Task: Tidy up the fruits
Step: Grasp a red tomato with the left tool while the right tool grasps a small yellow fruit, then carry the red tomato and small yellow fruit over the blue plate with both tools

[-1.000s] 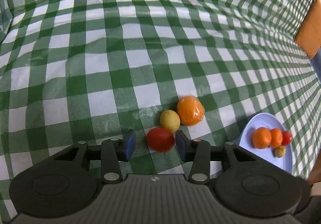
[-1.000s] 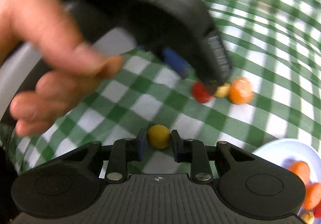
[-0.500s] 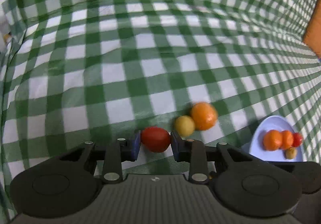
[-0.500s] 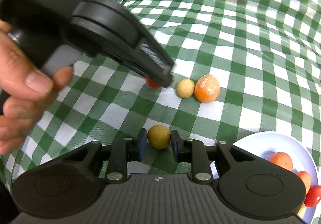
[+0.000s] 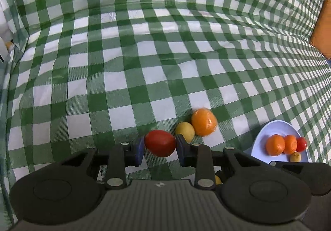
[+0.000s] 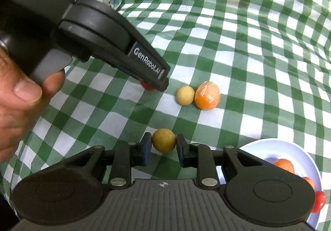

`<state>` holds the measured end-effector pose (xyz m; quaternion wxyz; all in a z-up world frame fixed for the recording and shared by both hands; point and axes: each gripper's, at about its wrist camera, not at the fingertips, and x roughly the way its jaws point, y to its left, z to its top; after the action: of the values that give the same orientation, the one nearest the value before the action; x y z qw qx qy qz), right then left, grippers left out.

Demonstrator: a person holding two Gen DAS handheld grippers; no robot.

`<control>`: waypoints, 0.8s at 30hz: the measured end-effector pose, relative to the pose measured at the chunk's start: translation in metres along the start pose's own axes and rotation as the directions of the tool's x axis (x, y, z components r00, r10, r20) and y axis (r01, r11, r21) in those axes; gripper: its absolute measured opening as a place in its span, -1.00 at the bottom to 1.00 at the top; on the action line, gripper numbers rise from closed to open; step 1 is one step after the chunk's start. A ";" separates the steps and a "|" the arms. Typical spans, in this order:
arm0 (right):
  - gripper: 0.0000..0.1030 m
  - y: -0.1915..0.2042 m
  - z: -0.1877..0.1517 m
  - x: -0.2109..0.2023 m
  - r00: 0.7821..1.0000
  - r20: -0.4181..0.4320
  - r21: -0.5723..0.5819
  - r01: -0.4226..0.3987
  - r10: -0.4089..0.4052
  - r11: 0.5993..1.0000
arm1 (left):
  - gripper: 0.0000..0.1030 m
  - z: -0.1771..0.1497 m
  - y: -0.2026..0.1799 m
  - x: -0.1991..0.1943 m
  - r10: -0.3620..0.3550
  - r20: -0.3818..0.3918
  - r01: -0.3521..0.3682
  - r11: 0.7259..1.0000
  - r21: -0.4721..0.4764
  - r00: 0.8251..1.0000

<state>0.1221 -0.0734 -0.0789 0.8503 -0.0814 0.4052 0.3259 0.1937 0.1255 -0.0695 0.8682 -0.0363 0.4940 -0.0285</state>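
Between the blue pads of the left gripper (image 5: 159, 144) sits a glossy red oval tomato (image 5: 160, 143), pinched on both sides and seemingly held just above the green-and-white checked tablecloth (image 5: 124, 65). Just ahead and to the right of those fingers lies a small pale yellow round fruit (image 5: 185, 132), touching a larger orange fruit wrapped in clear film (image 5: 204, 122) beyond it. Further right, near the gripper's body, a light blue plate (image 5: 266, 129) carries two oranges (image 5: 275, 145), a small red tomato (image 5: 301, 144) and a little yellowish fruit (image 5: 295, 157) — all bunched together along its near side.

From the right wrist view, the right gripper (image 6: 161, 145) is clamped on a dull yellow-green round fruit (image 6: 163, 140), its pads pressing on either side. Ahead and slightly right of it rest the pale yellow fruit (image 6: 185, 95) and the film-wrapped orange (image 6: 207, 95), touching each other on the cloth. Ahead to the left, the black body of the left gripper (image 6: 115, 44) reaches in, held by a bare hand (image 6: 22, 106), and only a sliver of the red tomato (image 6: 146, 86) shows under its tip. The plate (image 6: 269, 148) lies to the right, beside the gripper's body, with its fruit partly hidden.
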 end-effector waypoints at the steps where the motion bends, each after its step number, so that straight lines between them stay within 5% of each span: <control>1: -0.47 -0.002 0.000 -0.001 1.000 0.005 0.001 0.002 -0.002 1.000 | -0.32 0.000 -0.002 -0.002 -0.001 0.004 0.001 1.000 0.003 1.000; 24: -0.47 -0.043 -0.006 -0.048 0.995 0.071 0.041 0.066 -0.069 0.997 | -0.32 -0.010 -0.056 -0.013 0.004 0.032 -0.009 0.987 0.161 0.999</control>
<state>0.1231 -0.1329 -0.0527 0.8763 -0.0666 0.3775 0.2918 0.1778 0.0702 -0.0586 0.8762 0.0352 0.4762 -0.0652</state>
